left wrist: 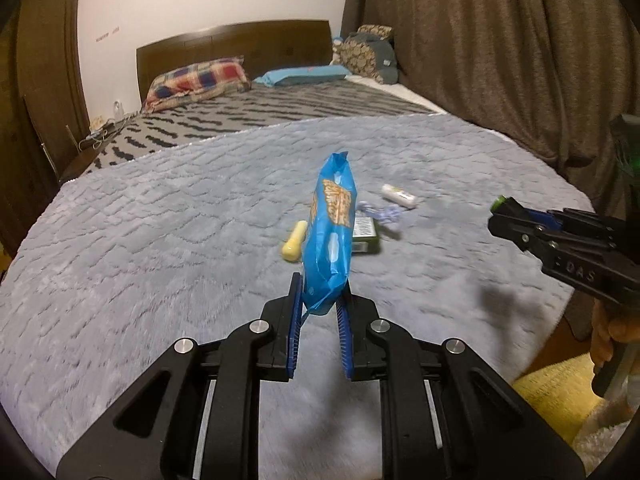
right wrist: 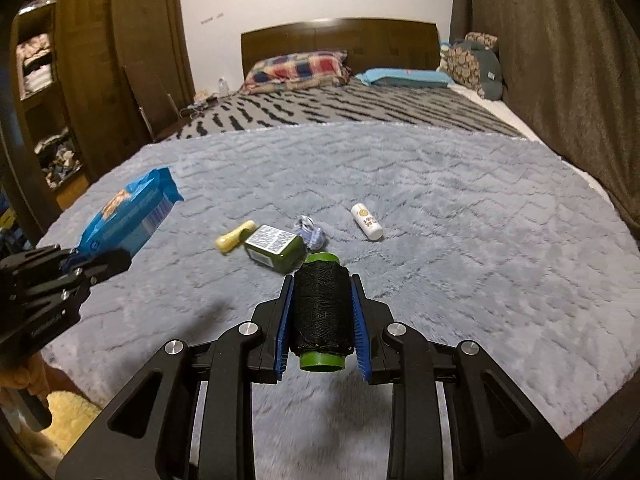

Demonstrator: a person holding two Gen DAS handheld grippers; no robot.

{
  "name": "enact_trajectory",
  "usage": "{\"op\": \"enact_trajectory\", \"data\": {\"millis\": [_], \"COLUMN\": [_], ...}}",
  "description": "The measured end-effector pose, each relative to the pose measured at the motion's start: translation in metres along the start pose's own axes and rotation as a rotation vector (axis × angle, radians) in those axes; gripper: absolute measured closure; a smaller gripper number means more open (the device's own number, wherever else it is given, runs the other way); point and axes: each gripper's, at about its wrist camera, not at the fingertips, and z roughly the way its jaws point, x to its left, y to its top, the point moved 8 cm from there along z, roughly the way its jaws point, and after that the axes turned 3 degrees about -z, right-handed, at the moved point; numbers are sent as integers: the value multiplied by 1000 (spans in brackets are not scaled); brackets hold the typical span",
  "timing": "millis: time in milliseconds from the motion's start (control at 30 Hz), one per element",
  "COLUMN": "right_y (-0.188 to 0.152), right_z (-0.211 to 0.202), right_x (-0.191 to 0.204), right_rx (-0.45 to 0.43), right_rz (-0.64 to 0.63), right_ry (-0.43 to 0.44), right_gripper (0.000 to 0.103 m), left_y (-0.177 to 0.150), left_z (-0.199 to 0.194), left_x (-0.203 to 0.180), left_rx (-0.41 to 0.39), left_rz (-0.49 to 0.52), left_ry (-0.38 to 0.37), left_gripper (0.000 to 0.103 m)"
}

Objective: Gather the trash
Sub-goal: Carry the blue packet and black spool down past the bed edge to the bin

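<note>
Got my left gripper [left wrist: 320,304] pinching the blue snack bag [left wrist: 330,232] by its bottom end, right gripper [right wrist: 323,312] clamped round a black thread spool [right wrist: 322,308], both lifted over the bed's [right wrist: 480,208] near edge for carrying off.

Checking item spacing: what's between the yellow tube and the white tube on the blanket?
In the right wrist view, a green box and a crumpled bluish wrapper lie between the yellow tube and the white tube.
</note>
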Motion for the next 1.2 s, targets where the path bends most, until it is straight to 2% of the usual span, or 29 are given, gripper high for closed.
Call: {"op": "enact_trajectory", "data": {"millis": [100,267,600,767,1033,1200], "right_y": [-7,-29,-91,-130,-186,-223], "right_z": [-26,-55,-76,-69,-43,-23], "right_x": [4,14,27,36,48,50], "right_rx": [-32,-49,-1,70,204,306], "right_rz": [-8,-38,-14,-5,-10,-7], "right_ry": [0,13,74,91,128,130], "right_gripper": [76,76,76,76,76,76], "left_y": [-10,-34,-92,-130,-200,-233], "left_z": [-25,-59,-86,-84,-57,-31], "left_x": [-9,-25,-54,-60,-73,-73], "left_rx": [-30,-54,-16,39,202,282], "left_rz": [17,19,41,37,4,6], "left_ry": [0,-43,-124,-131,-185,-159], "left_gripper": [88,88,88,88,88,88]}}
